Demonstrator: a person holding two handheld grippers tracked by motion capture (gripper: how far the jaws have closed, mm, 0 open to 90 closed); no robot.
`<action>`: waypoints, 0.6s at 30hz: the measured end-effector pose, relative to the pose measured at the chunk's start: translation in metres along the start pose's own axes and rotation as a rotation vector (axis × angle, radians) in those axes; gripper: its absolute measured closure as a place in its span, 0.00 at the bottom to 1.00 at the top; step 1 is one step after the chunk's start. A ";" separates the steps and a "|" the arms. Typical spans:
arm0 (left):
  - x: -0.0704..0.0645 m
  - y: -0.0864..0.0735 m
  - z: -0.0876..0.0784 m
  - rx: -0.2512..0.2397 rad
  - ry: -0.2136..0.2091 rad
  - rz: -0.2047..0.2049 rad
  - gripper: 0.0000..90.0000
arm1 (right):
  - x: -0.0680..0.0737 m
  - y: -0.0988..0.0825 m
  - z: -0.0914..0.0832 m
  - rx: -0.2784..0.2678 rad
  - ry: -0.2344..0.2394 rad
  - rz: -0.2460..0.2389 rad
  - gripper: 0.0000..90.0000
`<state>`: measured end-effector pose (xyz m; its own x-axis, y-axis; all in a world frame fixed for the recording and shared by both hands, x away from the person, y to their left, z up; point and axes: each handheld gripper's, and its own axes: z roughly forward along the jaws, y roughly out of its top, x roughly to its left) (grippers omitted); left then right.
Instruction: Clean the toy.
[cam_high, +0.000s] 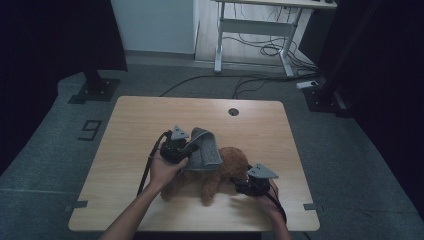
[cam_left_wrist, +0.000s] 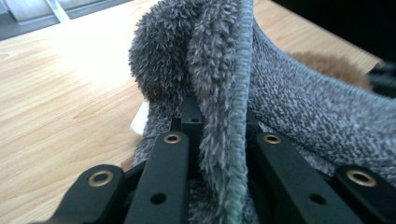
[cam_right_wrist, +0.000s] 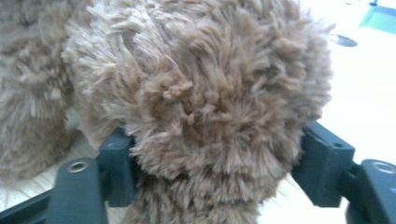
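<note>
Two grippers are engaged on one plush toy (cam_high: 225, 170), brown and shaggy, lying on the wooden table (cam_high: 150, 115) toward its near edge, between the hands. A grey fleece cloth (cam_high: 205, 150) is draped over the toy's upper part and lifted at one side. The left gripper (cam_high: 186, 149) is clamped tight on a folded edge of the cloth; in the left gripper view the stitched hem (cam_left_wrist: 238, 140) is seen pinched between narrow jaws, with pile bulging either side. The right gripper (cam_high: 239, 186) is set around a rounded furry part of the toy, jaws wide, one on each side of it in the right gripper view (cam_right_wrist: 205, 116); whether the pads actually press cannot be told through the fur, so a firm hold is not confirmed.

Risks, as judged:
- The toy could be dragged along with the cloth if the right-hand hold is loose, since fleece clings to plush.
- The cloth could slip out, since only a thin hem is gripped and the pile is slick.
- A white tag (cam_left_wrist: 139, 119) by the cloth could be caught.
- The toy could be pulled off the near table edge, being close to it.
</note>
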<state>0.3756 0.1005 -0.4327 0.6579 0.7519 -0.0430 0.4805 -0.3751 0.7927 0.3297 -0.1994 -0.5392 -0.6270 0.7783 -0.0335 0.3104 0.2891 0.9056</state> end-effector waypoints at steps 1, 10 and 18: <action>0.000 0.000 0.000 0.000 0.000 0.000 0.89 | -0.001 0.001 -0.002 -0.001 0.001 0.018 0.23; 0.004 -0.029 0.008 -0.027 -0.038 -0.052 0.90 | -0.017 0.015 -0.033 -0.093 0.032 0.135 0.17; -0.003 -0.040 0.003 -0.049 -0.042 -0.033 0.90 | -0.020 0.062 -0.033 -0.097 0.038 0.120 0.13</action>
<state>0.3561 0.1118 -0.4657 0.6662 0.7398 -0.0944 0.4744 -0.3227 0.8190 0.3382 -0.2156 -0.4682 -0.6165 0.7820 0.0918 0.3156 0.1387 0.9387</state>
